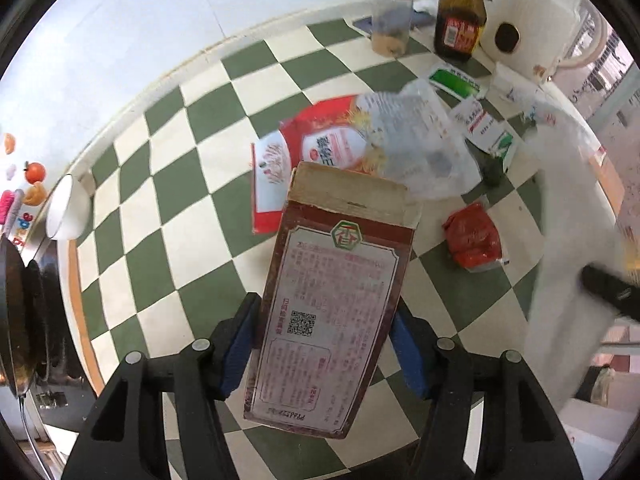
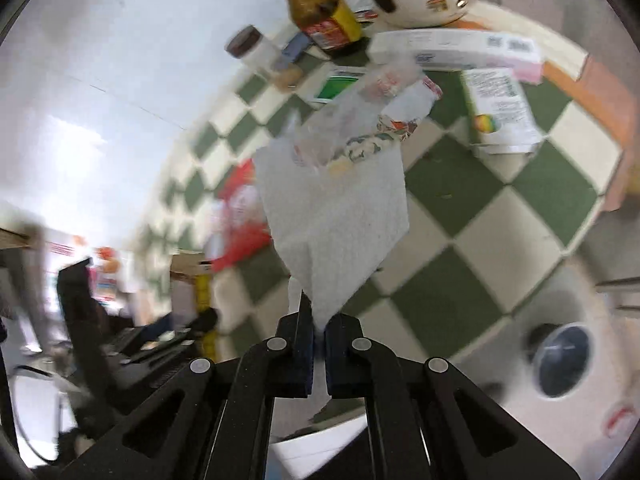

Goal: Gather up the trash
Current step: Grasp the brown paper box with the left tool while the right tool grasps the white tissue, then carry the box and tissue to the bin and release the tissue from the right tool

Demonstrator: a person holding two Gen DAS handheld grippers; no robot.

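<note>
My left gripper (image 1: pixel 326 320) is shut on a worn brown-and-white cardboard box (image 1: pixel 332 304), held above the green-and-cream checkered table (image 1: pixel 192 184). My right gripper (image 2: pixel 318 320) is shut on a white paper towel (image 2: pixel 340 216), which hangs stretched in front of it; the towel also shows at the right of the left wrist view (image 1: pixel 568 240). Loose trash lies on the table: a red-and-white packet (image 1: pixel 304 152), a crumpled clear plastic bag (image 1: pixel 420 140), a red wrapper (image 1: pixel 474 236), and a crumpled clear wrapper (image 2: pixel 380 92) behind the towel.
At the back stand a brown sauce bottle (image 1: pixel 460 16), a clear jar with a brown lid (image 1: pixel 392 16) and a white appliance (image 1: pixel 532 20). Small boxes and leaflets (image 2: pixel 500 112) lie near them. A white bowl (image 1: pixel 66 208) sits at the table's left edge beside a stove.
</note>
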